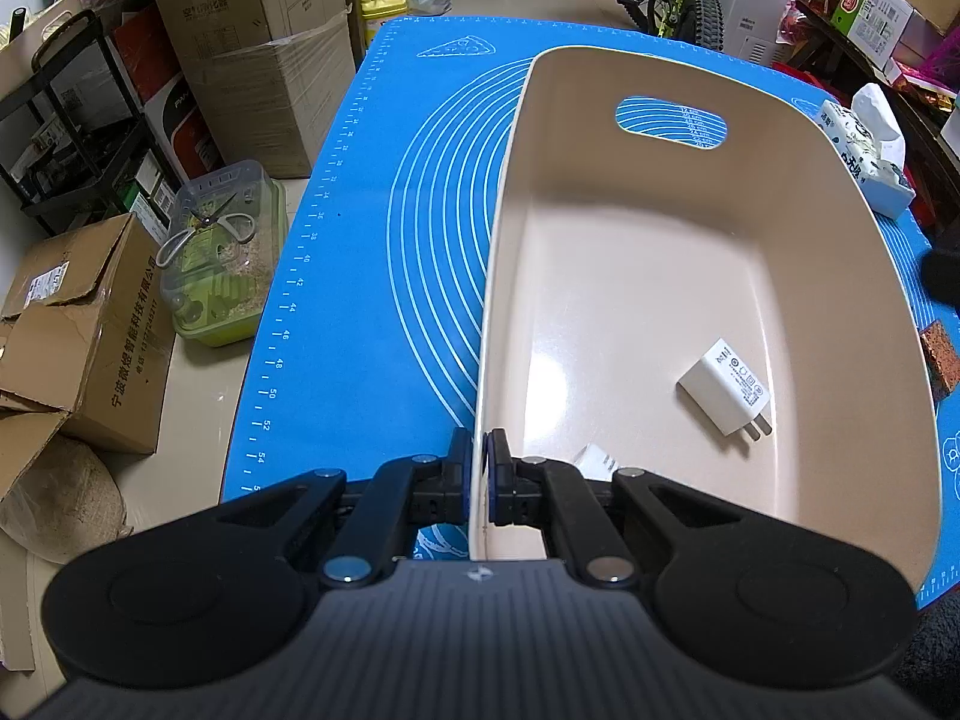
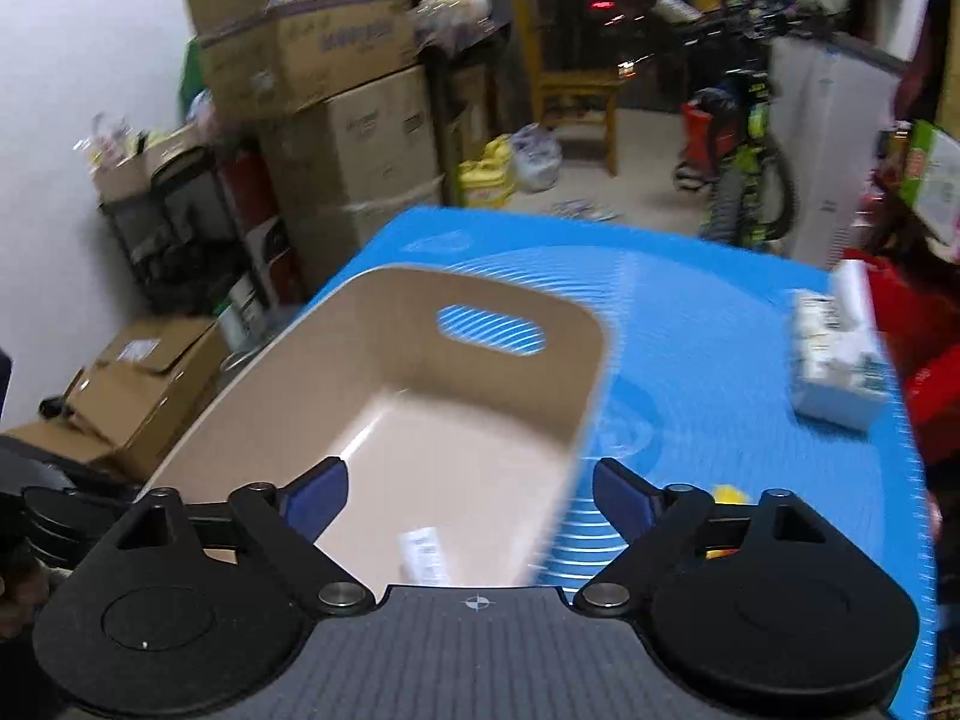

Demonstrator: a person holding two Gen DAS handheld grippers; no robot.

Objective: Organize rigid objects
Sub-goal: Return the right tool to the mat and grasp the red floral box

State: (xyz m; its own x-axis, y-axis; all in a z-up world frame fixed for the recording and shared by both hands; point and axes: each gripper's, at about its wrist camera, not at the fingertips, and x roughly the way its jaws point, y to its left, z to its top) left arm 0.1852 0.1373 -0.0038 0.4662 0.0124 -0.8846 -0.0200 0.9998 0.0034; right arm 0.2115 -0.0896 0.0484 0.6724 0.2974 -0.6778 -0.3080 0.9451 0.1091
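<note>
Bin: the beige plastic storage bin (image 1: 660,252) sits on the blue silicone baking mat (image 1: 372,276) covering the worktop, cut-out handle slot (image 1: 671,123) at its far end.
Charger: a white USB wall charger (image 1: 726,393) lies flat on the bin floor, prongs toward the near right, already inside.
Handling, bin: I judge it light, stiff and smooth-walled, a bit slippery; the thin rim or the handle slot is the place to pinch.
Handling, charger: small, hard, light, not fragile; best taken across its flat sides, not by the prongs.
Left hand-held gripper (image 1: 480,468): clamped on the bin's near left wall, one pad outside, one inside, steadying it.
Right hand-held gripper (image 2: 468,501): jaws spread wide and empty, hovering over the bin's near right rim; this view is motion-blurred.
Still out: a brown speckled block (image 1: 942,360) just right of the bin, and something yellow (image 2: 729,493) behind the right finger, too hidden to name.
Tissue pack (image 1: 870,150): on the mat's far right edge, printed wrapper, text unreadable.
Writing: regulatory print on the charger, too small to read; ruler numbers along the mat edge; Chinese print on the floor carton (image 1: 78,348); a white sticker (image 1: 594,461) on the bin floor.
</note>
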